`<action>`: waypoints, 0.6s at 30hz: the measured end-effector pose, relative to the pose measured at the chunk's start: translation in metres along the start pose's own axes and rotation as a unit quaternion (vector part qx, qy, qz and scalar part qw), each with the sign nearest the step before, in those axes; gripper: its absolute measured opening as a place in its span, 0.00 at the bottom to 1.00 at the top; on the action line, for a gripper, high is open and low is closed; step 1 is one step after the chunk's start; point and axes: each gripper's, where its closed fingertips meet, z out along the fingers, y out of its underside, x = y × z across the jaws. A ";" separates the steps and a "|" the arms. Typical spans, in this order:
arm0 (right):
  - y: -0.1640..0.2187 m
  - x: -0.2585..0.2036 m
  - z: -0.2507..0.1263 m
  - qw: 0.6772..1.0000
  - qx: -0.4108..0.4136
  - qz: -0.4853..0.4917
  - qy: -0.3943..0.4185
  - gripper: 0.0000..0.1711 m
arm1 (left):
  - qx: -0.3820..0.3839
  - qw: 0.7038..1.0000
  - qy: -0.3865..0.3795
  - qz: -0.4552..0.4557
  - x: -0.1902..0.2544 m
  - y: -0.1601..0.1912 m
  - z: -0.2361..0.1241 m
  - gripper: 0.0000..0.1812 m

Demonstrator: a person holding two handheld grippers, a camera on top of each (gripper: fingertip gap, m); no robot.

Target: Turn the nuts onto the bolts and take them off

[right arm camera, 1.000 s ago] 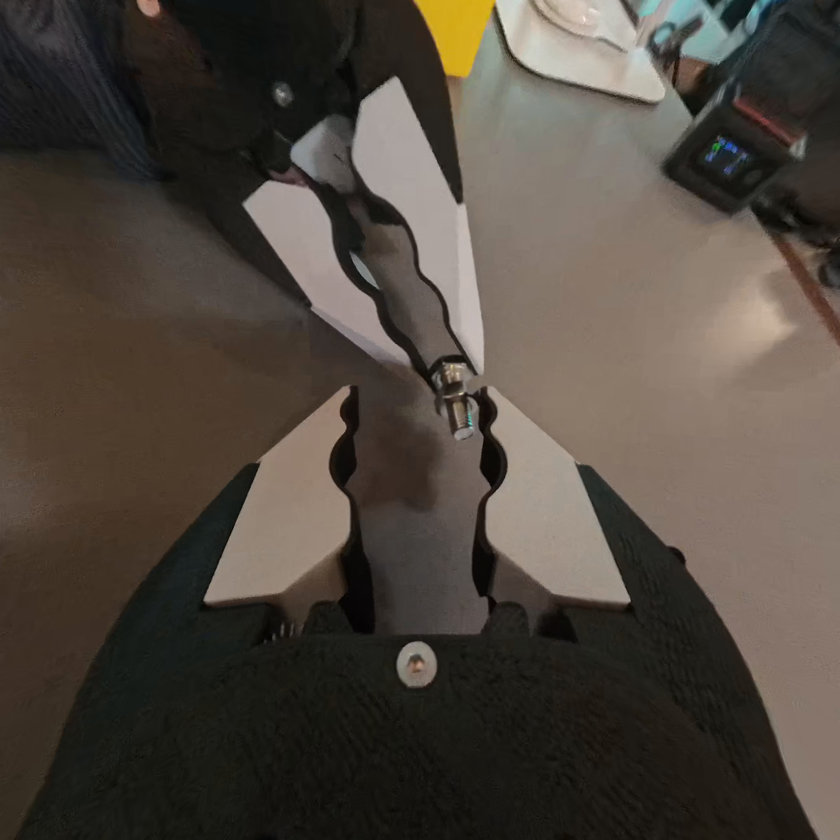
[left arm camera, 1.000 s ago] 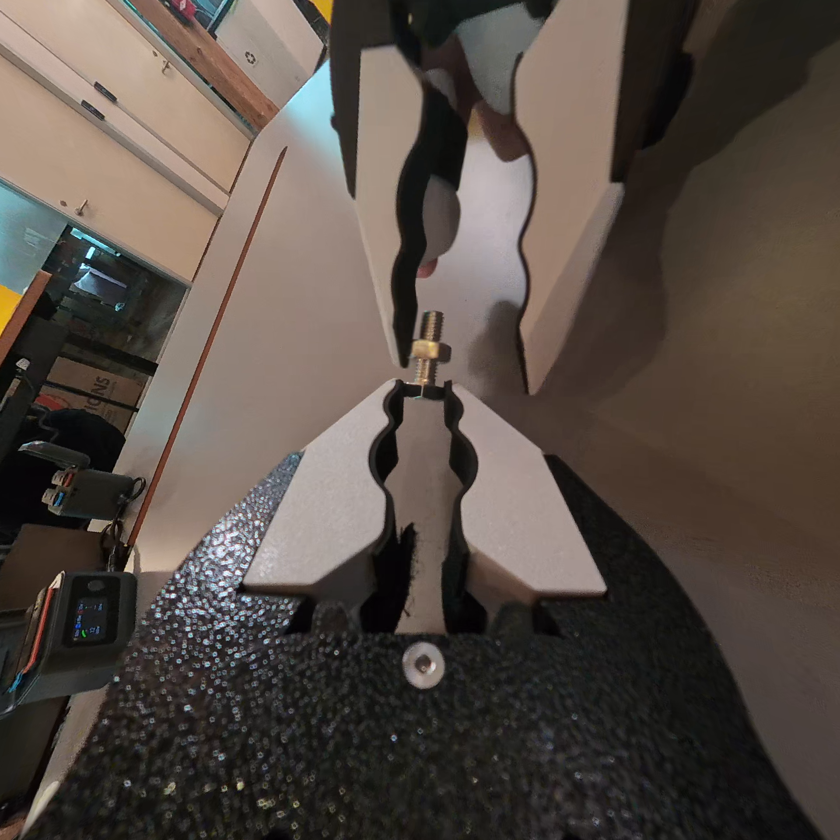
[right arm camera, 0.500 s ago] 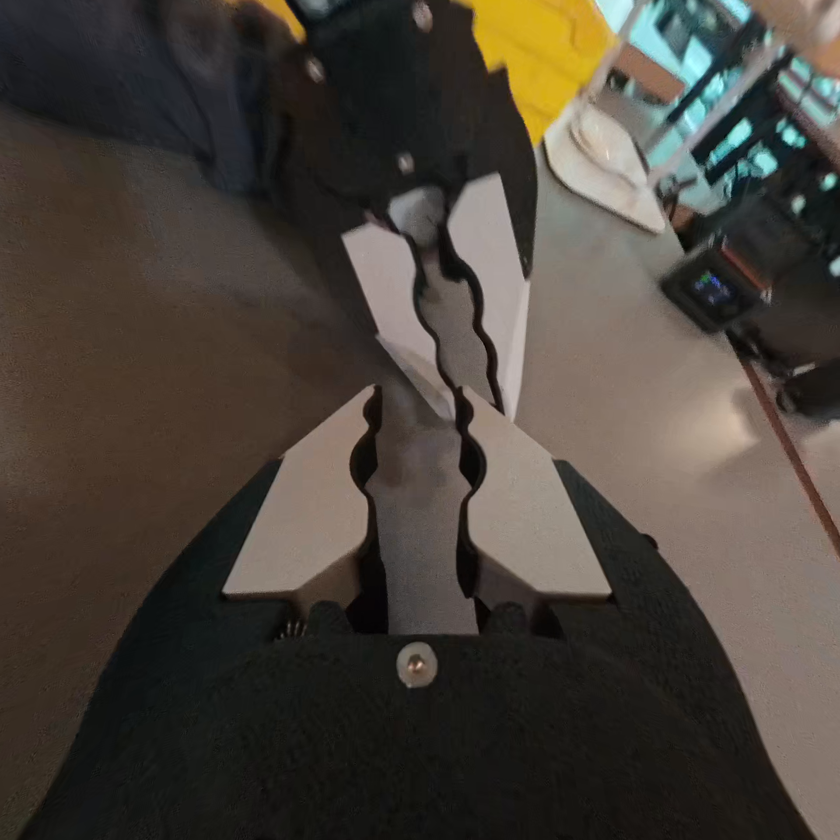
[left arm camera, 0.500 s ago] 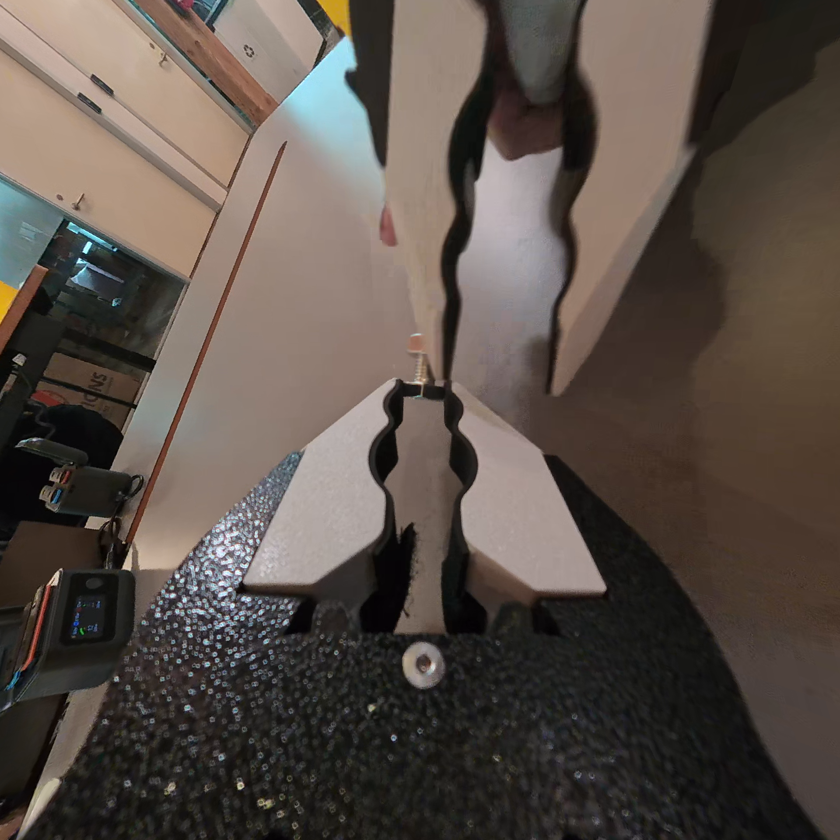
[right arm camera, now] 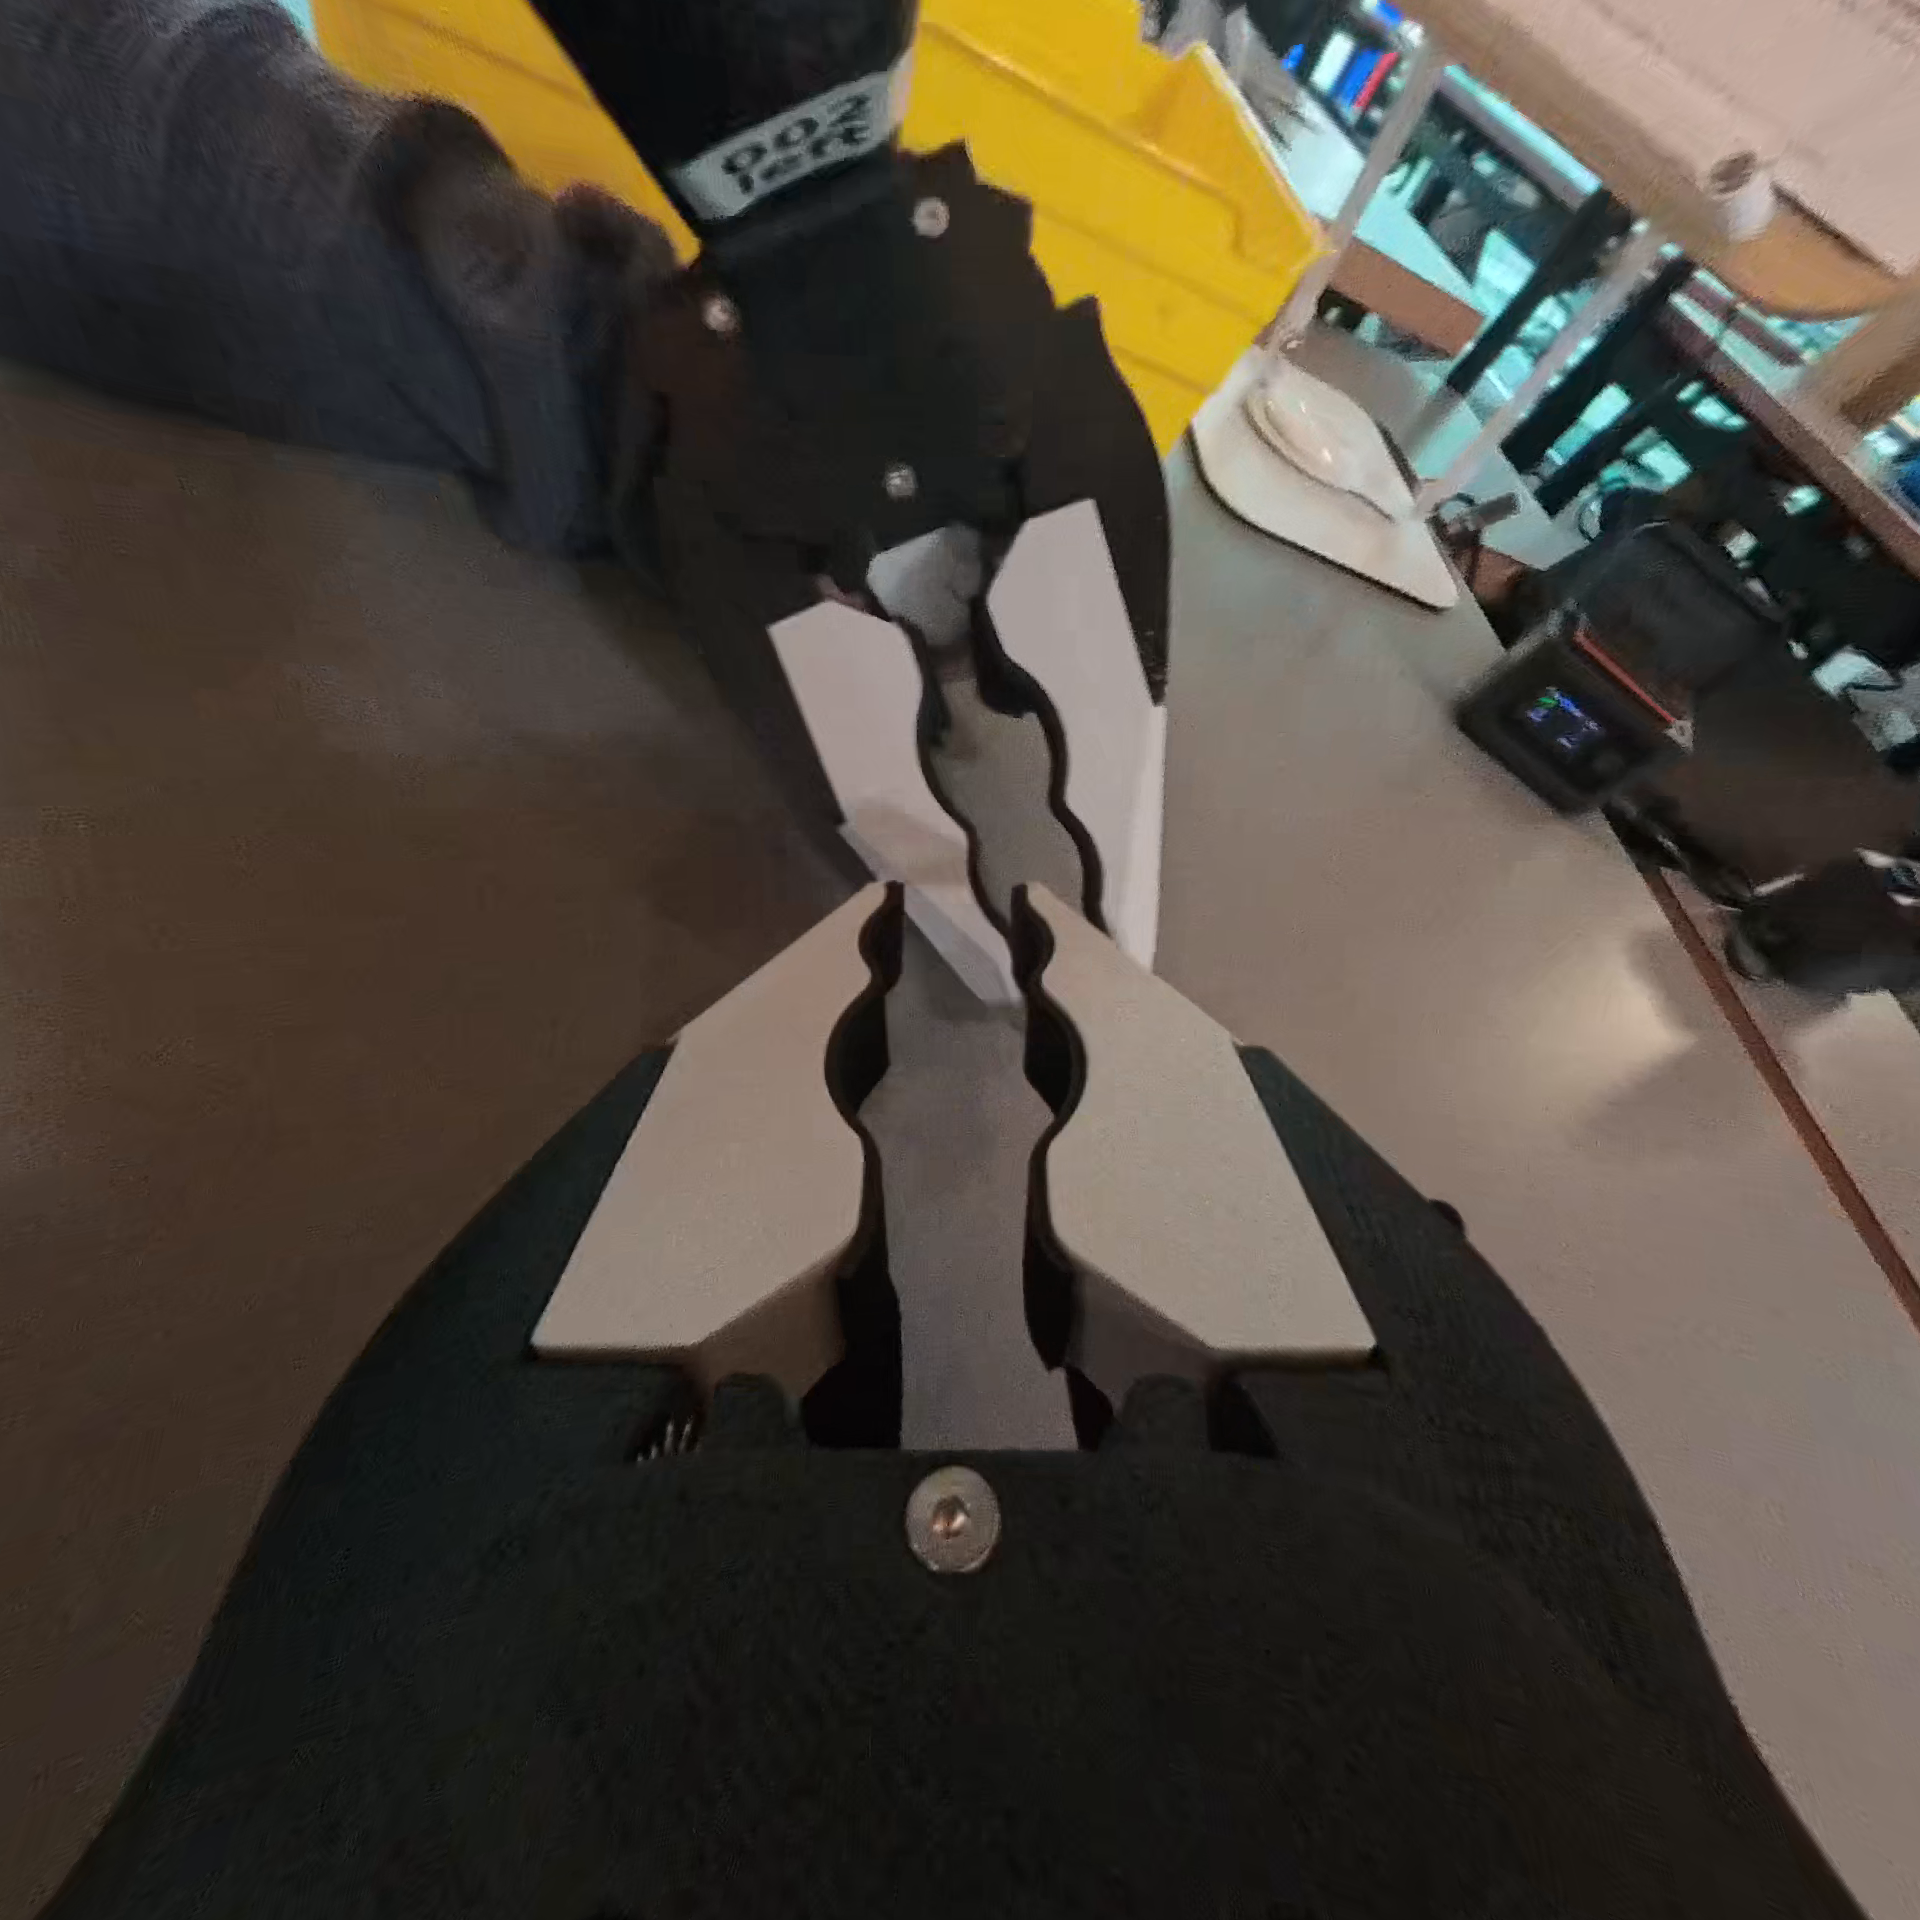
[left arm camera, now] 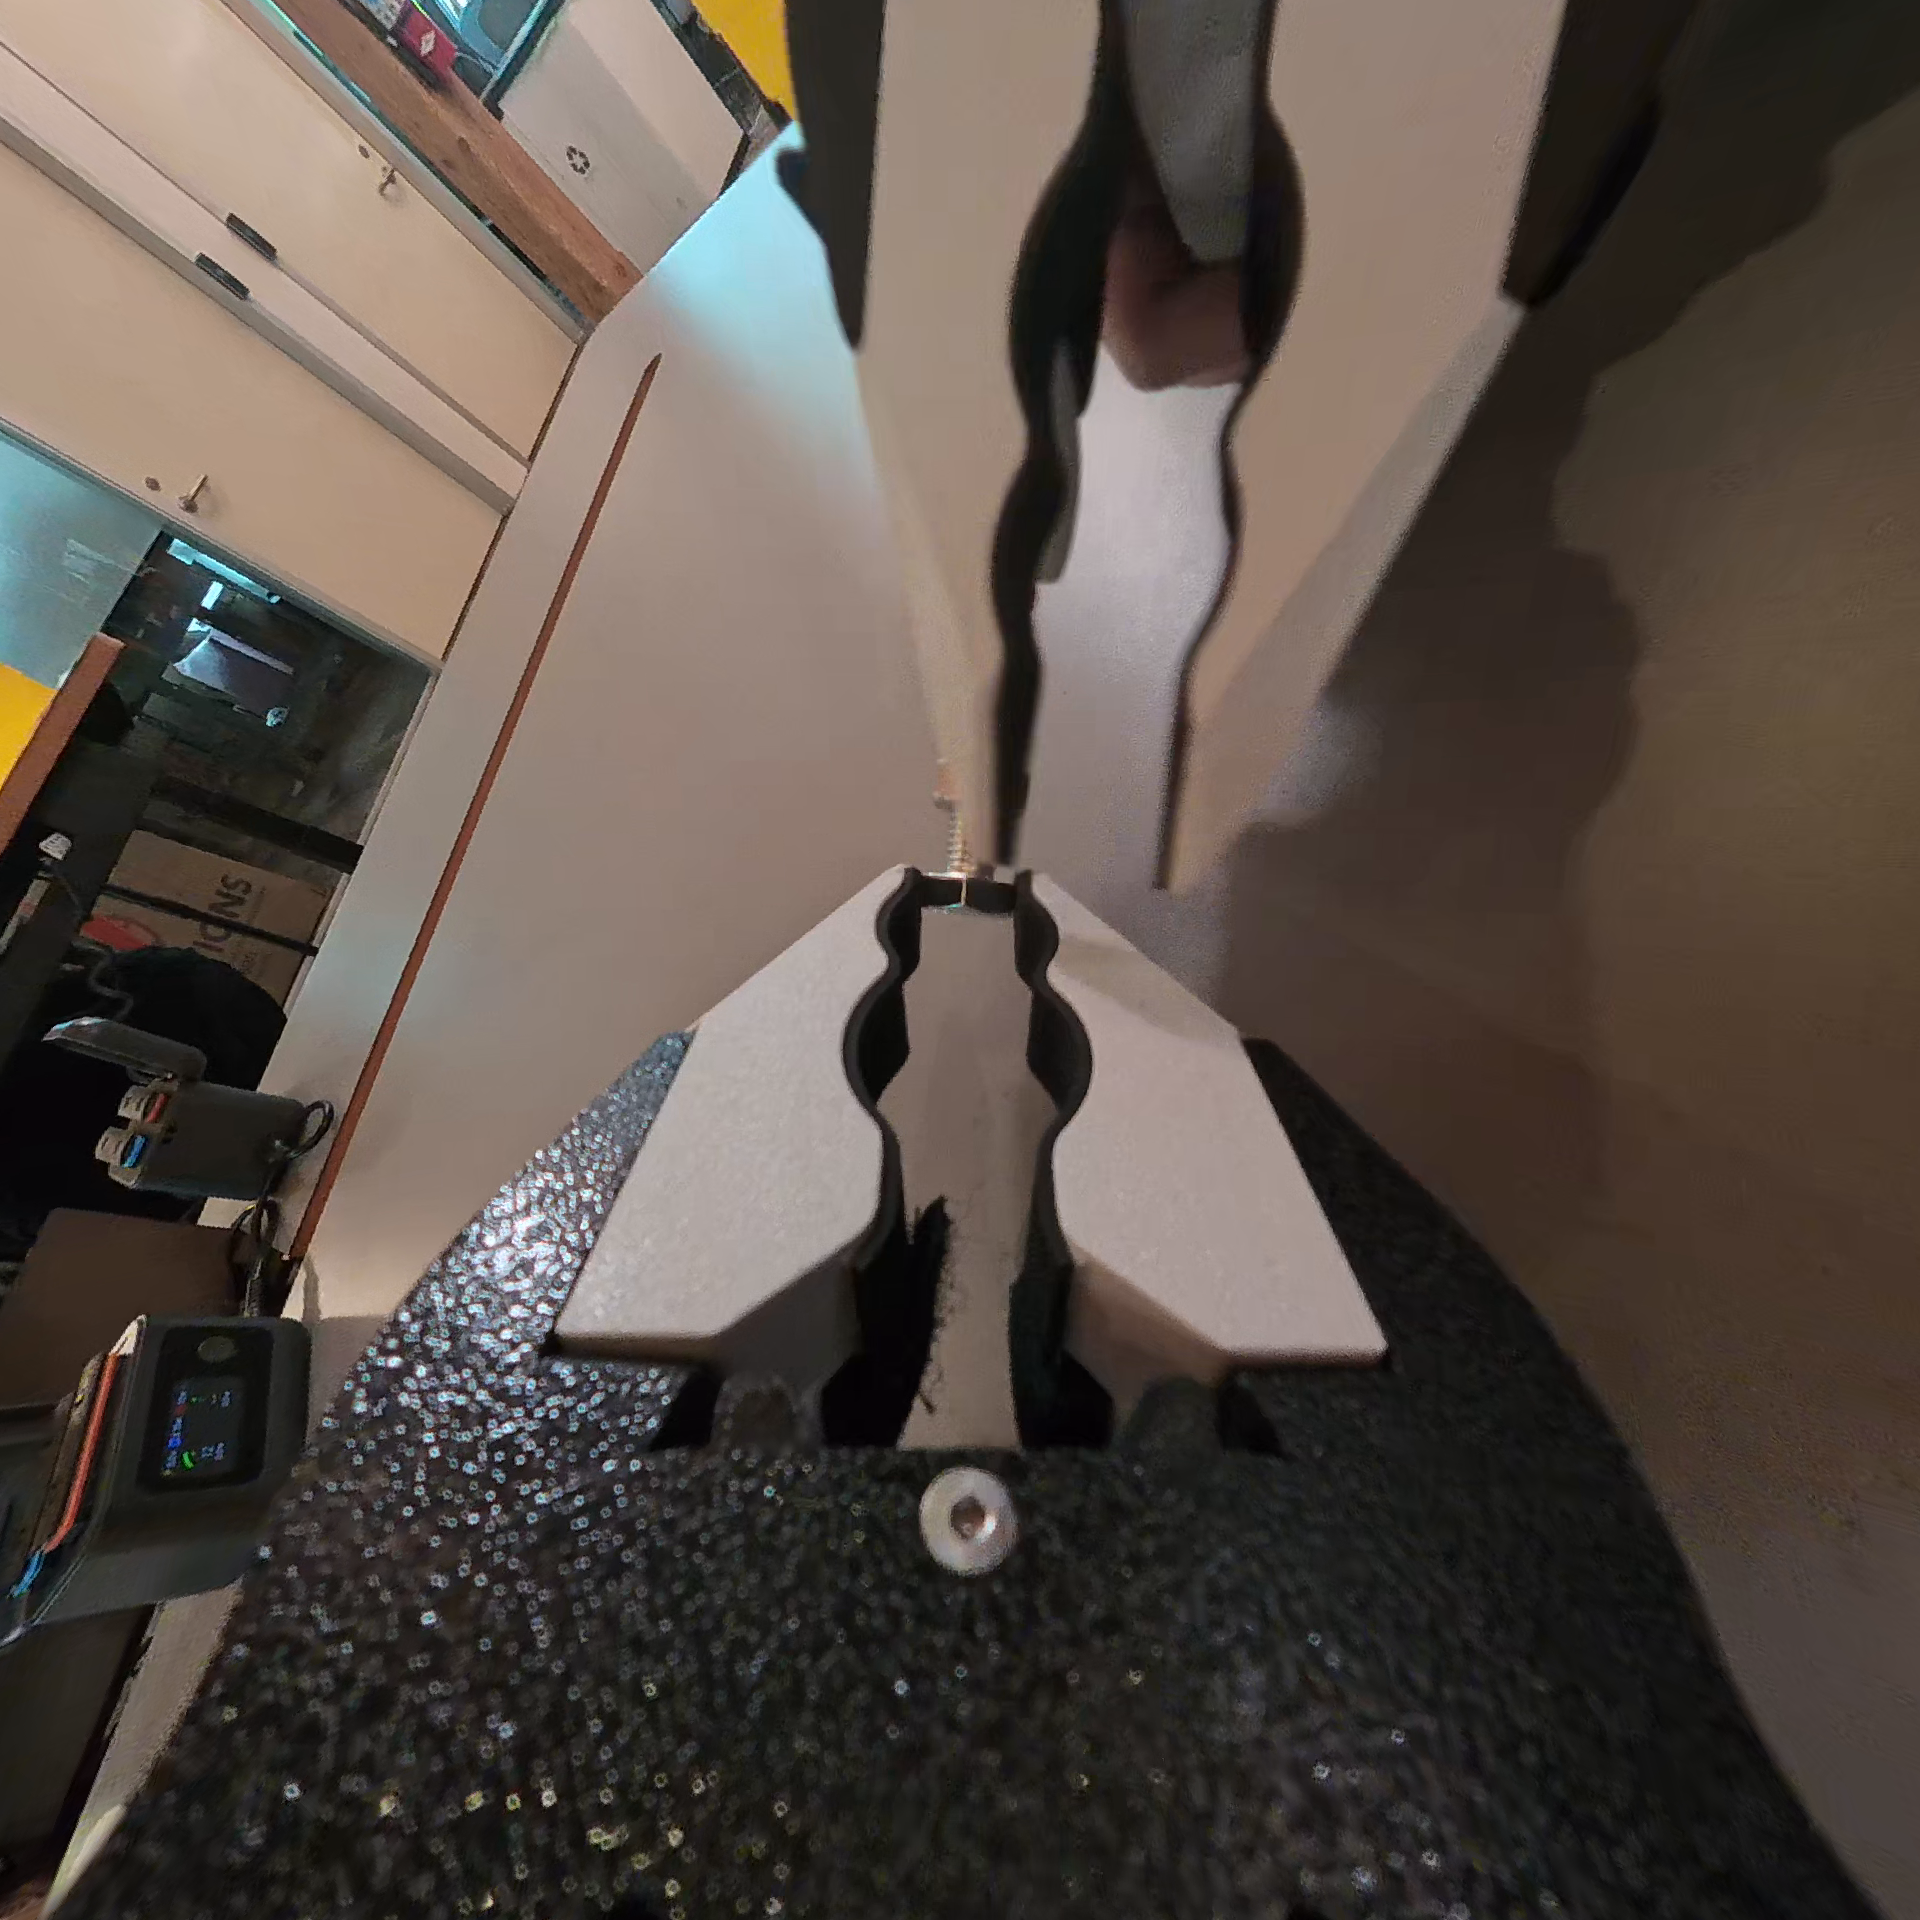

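Steel sits pinched at the very tips of my left gripper (left arm camera: 966,888): its jaws are clamped on the head of the bolt (left arm camera: 962,900), and the threaded shank points straight away from the tips. Only a short, blurred piece of that thread shows. The rest is covered by one pale finger (left arm camera: 935,520) of my right gripper (right arm camera: 958,899), which faces the left one tip to tip from the opposite side. I cannot make out a nut on the bolt, since that finger hides where it would be.

The right jaws stand apart. In the left wrist view bare table (left arm camera: 675,727) shows through the gap between them, and the bolt lies just beside the outer face of that one finger, not in the gap. In the right wrist view I see no bolt at all, only the white fingers of the left gripper past my own tips.

Both grippers hang over the grey table. A dark sleeve (right arm camera: 208,260) lies behind the left gripper's black body, with a yellow bin (right arm camera: 1091,187) beyond it. A small black device with a lit screen (left arm camera: 197,1444) stands well off at the table's edge, and cream cabinet doors (left arm camera: 208,343) fill the background.
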 end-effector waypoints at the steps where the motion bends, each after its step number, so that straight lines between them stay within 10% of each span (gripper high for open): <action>1: 0.002 0.008 -0.001 1.000 -0.005 0.007 0.020 0.12 | 0.001 1.000 0.000 -0.001 0.000 0.000 0.000 0.09; 8: 0.043 0.031 -0.008 0.989 -0.088 0.112 0.040 0.17 | 0.000 1.000 -0.001 -0.001 0.000 0.000 0.000 0.09; 18: 0.001 0.018 -0.008 0.999 -0.011 0.020 0.039 0.13 | 0.001 1.000 -0.003 0.001 0.000 -0.001 0.000 0.09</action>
